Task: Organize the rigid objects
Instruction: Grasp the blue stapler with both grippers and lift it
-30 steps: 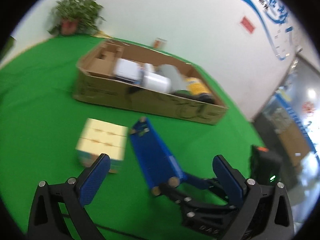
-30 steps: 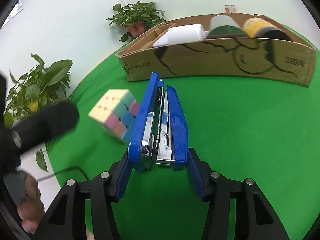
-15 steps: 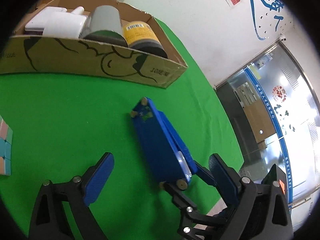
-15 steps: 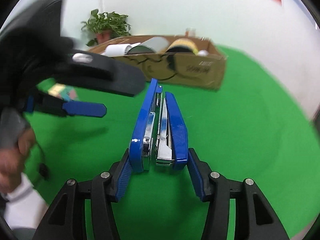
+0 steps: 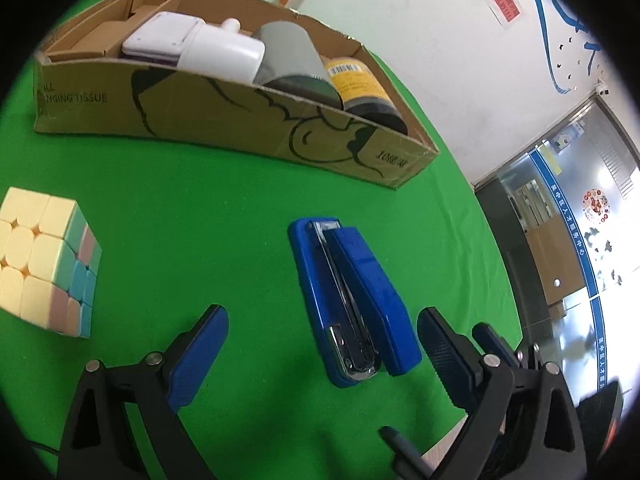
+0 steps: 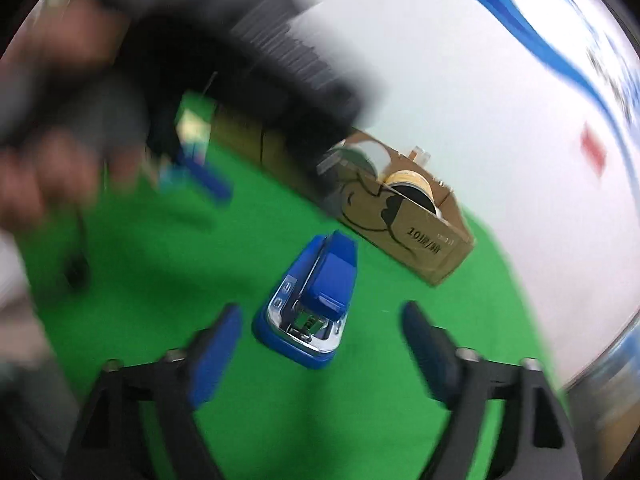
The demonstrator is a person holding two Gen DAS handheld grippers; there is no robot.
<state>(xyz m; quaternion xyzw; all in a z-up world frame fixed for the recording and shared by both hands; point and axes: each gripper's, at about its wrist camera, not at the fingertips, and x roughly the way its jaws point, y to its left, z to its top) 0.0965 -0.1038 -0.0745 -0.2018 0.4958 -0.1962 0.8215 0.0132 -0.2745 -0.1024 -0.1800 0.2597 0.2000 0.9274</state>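
A blue stapler (image 5: pixel 352 304) lies on the green cloth, also in the right wrist view (image 6: pixel 310 300). My left gripper (image 5: pixel 320 352) is open, its fingers either side of the stapler's near end without touching it. My right gripper (image 6: pixel 320 344) is open and empty, just behind the stapler. A pastel puzzle cube (image 5: pixel 44 264) sits on the cloth at the left. The cardboard box (image 5: pixel 224 120) behind holds a white bottle (image 5: pixel 222 52), a grey can (image 5: pixel 292 56) and a yellow-labelled jar (image 5: pixel 362 88).
The box also shows in the right wrist view (image 6: pixel 404 224). The left hand and its gripper body (image 6: pixel 160 60) fill the upper left of the blurred right wrist view. The cloth's right edge (image 5: pixel 492 248) drops to the floor. A dark pen-like object (image 5: pixel 400 448) lies at the near edge.
My right gripper has opened and let go of the stapler, which now lies on the cloth. My left gripper has swung round so that its open fingers flank the stapler.
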